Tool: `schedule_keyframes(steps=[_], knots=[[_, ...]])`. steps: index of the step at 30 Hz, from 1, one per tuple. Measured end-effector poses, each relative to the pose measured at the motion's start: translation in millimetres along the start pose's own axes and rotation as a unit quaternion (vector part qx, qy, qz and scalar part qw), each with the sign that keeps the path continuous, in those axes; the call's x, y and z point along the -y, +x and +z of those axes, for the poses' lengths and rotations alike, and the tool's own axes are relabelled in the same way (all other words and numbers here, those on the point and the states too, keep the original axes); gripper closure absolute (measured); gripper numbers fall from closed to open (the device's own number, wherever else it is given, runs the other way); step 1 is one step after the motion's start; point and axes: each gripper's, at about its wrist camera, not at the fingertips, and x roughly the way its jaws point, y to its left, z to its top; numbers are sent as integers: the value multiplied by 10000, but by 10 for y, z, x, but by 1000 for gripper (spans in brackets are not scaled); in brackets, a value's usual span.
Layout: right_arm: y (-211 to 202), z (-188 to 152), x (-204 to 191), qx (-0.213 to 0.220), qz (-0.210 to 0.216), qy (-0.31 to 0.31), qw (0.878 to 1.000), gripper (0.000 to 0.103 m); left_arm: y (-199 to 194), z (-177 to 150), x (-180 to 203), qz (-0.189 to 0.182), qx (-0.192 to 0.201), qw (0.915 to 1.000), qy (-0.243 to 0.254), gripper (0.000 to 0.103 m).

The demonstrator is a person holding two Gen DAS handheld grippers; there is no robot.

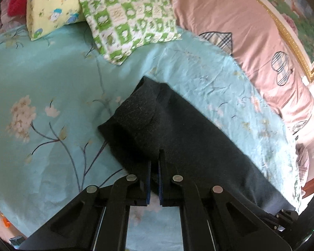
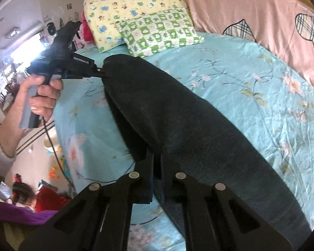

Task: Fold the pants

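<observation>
My bed [image 2: 230, 79], in its teal floral sheet, carries the dark pants [image 2: 178, 121], running from 10 to 5 o'clock. My left tool [image 1: 155, 167] is clamped on the pants' edge; my right tool [image 2: 157, 163] pinches the near edge too. Green checked pillow [image 2: 159, 31] sits at 12.

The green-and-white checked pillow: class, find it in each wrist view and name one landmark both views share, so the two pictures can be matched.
Left wrist view: the green-and-white checked pillow is at top centre, overlapping the yellow cartoon-print pillow on its left.
Right wrist view: it is at upper centre, in front of the yellow pillow.
Shared landmark: the dark fabric pants on the turquoise floral bedsheet.
</observation>
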Motion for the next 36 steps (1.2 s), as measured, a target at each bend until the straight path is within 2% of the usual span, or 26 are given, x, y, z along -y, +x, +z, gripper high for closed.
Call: schedule_keyframes(steps=[4,7,10,12,15,17,19,24,26,29,32,36], knots=[[162,-83,4,-230,84,91,9997,97,156,-80,-126,43,-172,9998,-108,100],[226,-116,9,-316,140,167,9993,96,161,-129,-156,23,-147,9998,-95,98],[197,-116,36,-316,196,260,9990,90,97,-142,-129,113,-93,9999,-44,92],[141,-96,56,-258,248,360,9987,88,33,-150,-116,221,-69,9997,-57,88],[16,-44,84,-89,340,485,9982,87,-23,-163,-131,191,-82,9997,-128,84],[-61,30,152,71,464,666,9967,85,-13,-163,-146,160,-170,9996,-182,68],[-92,115,271,216,476,887,9947,80,7,-169,-164,176,-207,9993,-239,68],[22,358,662,377,425,1484,9873,79,57,-105,-211,211,-283,9986,-385,64],[125,482,822,366,389,1692,9841,79,62,-53,-239,235,-264,9983,-459,59],[331,648,1008,247,436,1896,9806,77,105,13,-267,308,-288,9979,-492,57],[600,754,1163,-6,522,2024,9779,60,179,66,-299,345,-325,9974,-550,55],[940,797,1264,-461,569,2010,9768,60,309,109,-320,337,-367,9972,-562,54]])
